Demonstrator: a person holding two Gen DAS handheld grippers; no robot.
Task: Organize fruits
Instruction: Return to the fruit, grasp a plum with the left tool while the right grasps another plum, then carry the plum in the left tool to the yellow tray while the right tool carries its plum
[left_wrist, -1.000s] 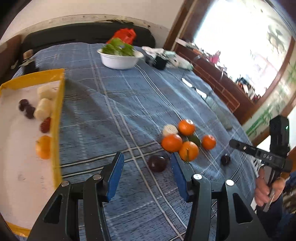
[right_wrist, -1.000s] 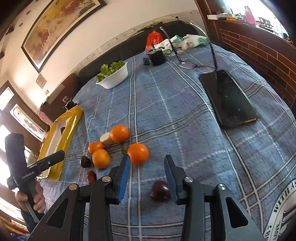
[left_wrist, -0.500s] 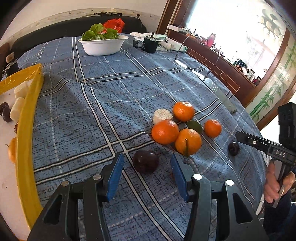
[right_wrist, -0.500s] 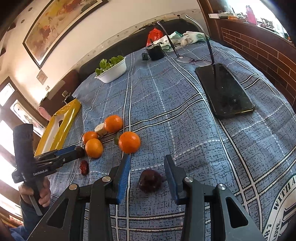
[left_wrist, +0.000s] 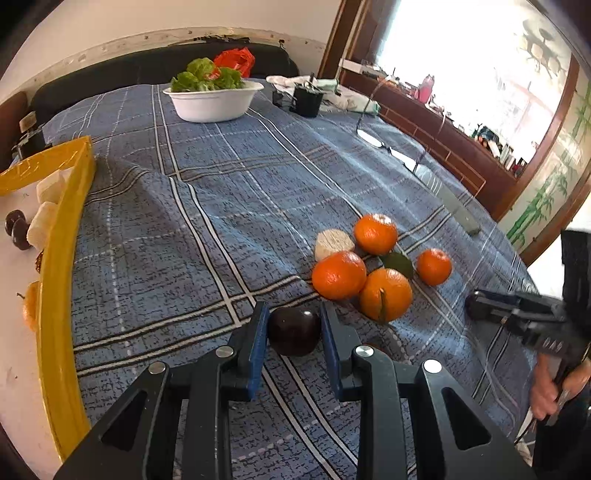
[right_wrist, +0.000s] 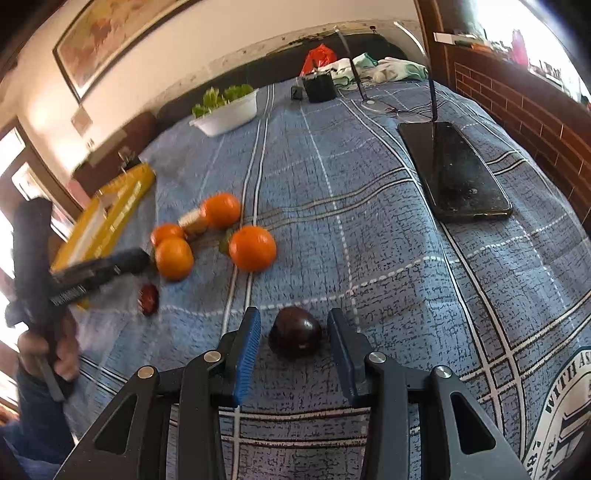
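Plums are getting taken now: the left gripper (left_wrist: 294, 332) is clamping its blue pads on a dark, glossy round plum (left_wrist: 294, 331) lying on the blue checked tablecloth (left_wrist: 221, 192) near the yellow-rimmed tray (left_wrist: 59, 295). The right gripper (right_wrist: 293, 345) is straddling a second dark plum (right_wrist: 294, 331), pads clear. Light, smooth, bruisable, I reckon, so gripping across the middle looks wisest.

cloth emblem (right_wrist: 565, 417): white round seal, lower right; "WITH AS…" legible, rest cut off
left gripper (right_wrist: 144, 258) side: white lettering, too blurred to read

left fingers (left_wrist: 258, 343) clamped, right fingers (right_wrist: 248, 343) apart
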